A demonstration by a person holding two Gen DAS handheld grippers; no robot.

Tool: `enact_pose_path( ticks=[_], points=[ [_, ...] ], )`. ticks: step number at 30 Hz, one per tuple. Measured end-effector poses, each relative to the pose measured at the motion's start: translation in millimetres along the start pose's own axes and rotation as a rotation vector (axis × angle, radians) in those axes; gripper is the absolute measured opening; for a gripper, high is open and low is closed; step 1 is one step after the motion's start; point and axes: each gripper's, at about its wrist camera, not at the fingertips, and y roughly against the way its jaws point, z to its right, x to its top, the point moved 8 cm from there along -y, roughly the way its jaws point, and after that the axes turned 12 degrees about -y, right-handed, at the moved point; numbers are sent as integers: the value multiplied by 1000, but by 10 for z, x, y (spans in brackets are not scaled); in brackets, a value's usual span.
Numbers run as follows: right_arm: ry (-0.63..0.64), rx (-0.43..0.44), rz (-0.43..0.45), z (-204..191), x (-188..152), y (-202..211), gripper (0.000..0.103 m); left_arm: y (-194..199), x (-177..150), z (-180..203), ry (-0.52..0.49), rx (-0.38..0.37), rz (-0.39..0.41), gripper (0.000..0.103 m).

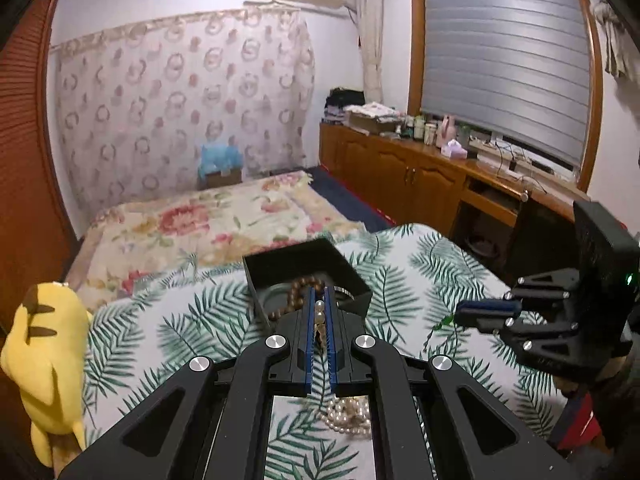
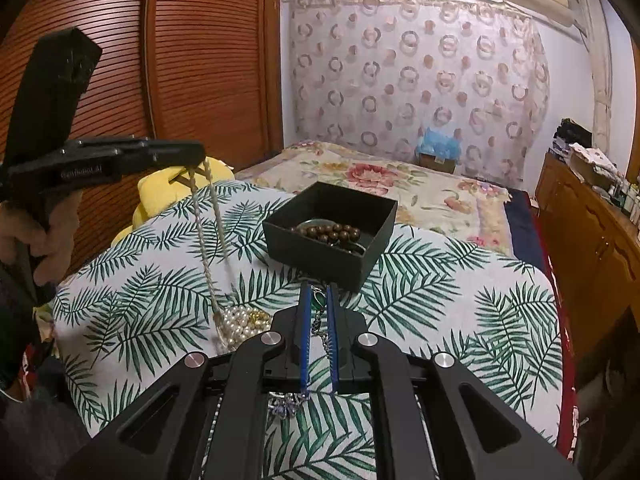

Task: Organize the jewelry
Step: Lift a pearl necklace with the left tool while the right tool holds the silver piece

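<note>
A black open box [image 2: 332,256] [image 1: 276,270] stands on the leaf-print cloth and holds a brown bead bracelet [image 2: 332,233] [image 1: 298,292]. My left gripper [image 1: 319,300] [image 2: 200,164] is shut on a pearl necklace [image 1: 319,316]. The strand hangs from it [image 2: 208,248] down to a pile of pearls [image 2: 240,320] [image 1: 350,416] on the cloth. My right gripper [image 2: 319,292] [image 1: 460,316] is shut on a chain with a green pendant [image 2: 319,300], just in front of the box; the chain's loose end [image 2: 288,404] lies below.
The leaf-print cloth [image 2: 440,312] covers a raised surface next to a floral bed [image 2: 400,184]. A yellow plush toy [image 1: 48,360] sits at the cloth's left edge. A wooden wardrobe [image 2: 160,60] stands at left and a wooden cabinet [image 1: 400,172] at right.
</note>
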Motion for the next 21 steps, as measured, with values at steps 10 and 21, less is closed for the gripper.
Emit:
enact_pose_path(
  ticks=[10,21],
  points=[
    [16,4,18,-65,168,-32,9,145,263,-141,-16,50,47,4],
    [19,24,28,-99,450,-138,9,138,514,-258,-9,53,79,4]
  ],
)
